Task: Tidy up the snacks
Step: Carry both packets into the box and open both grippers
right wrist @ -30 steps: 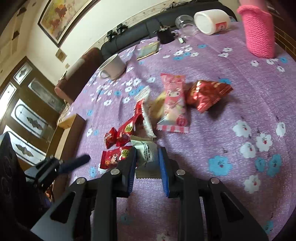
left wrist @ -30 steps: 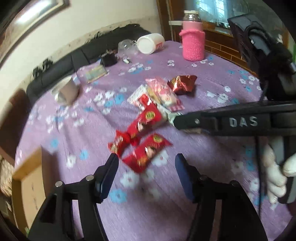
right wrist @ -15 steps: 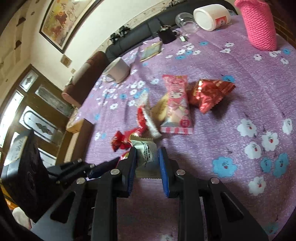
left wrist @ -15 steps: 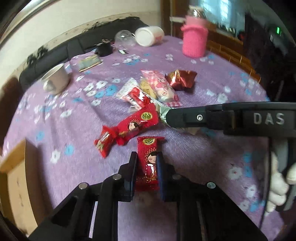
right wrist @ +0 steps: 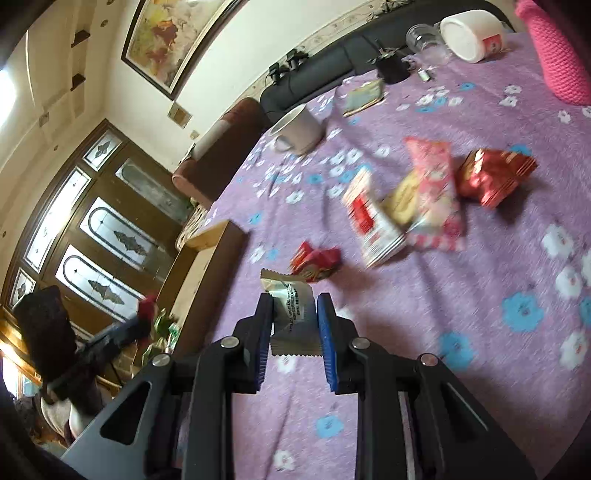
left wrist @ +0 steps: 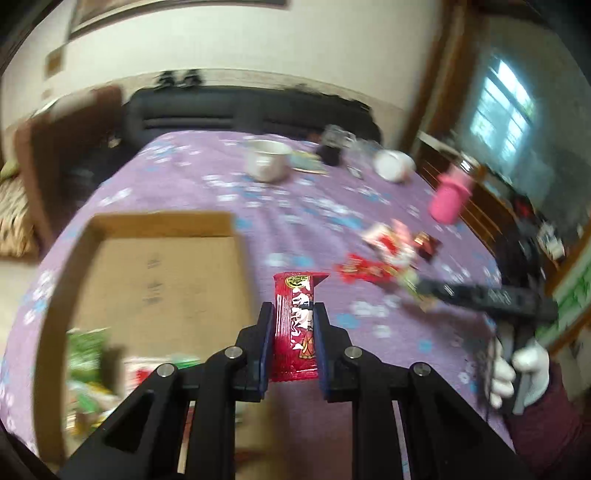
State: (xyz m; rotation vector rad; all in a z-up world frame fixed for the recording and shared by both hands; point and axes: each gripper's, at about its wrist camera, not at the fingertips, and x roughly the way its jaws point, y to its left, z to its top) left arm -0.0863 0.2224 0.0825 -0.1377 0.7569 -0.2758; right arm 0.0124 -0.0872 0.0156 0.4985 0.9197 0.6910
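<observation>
My left gripper (left wrist: pixel 292 321) is shut on a red snack packet (left wrist: pixel 297 325) and holds it above the purple cloth, just right of the cardboard box (left wrist: pixel 155 280). My right gripper (right wrist: pixel 294 314) is shut on a grey-white snack packet (right wrist: pixel 293 306), lifted above the cloth. It also shows in the left wrist view (left wrist: pixel 421 288). Loose snacks lie on the table: a small red packet (right wrist: pixel 316 260), a white-red packet (right wrist: pixel 369 221), a pink packet (right wrist: pixel 434 192) and a red foil bag (right wrist: pixel 495 177). The box holds green and red packets (left wrist: pixel 88 354).
A white mug (right wrist: pixel 299 129), a booklet (right wrist: pixel 364 98), a glass jar (right wrist: pixel 424 38), a tipped white tub (right wrist: pixel 471 35) and a pink knitted bottle cover (right wrist: pixel 557 62) stand at the table's far side. A dark sofa (left wrist: pixel 236 110) lies beyond.
My left gripper closed on the red packet, lifted it and swung left to the box's edge. My right gripper kept its hold on the grey-white packet and shifted left.
</observation>
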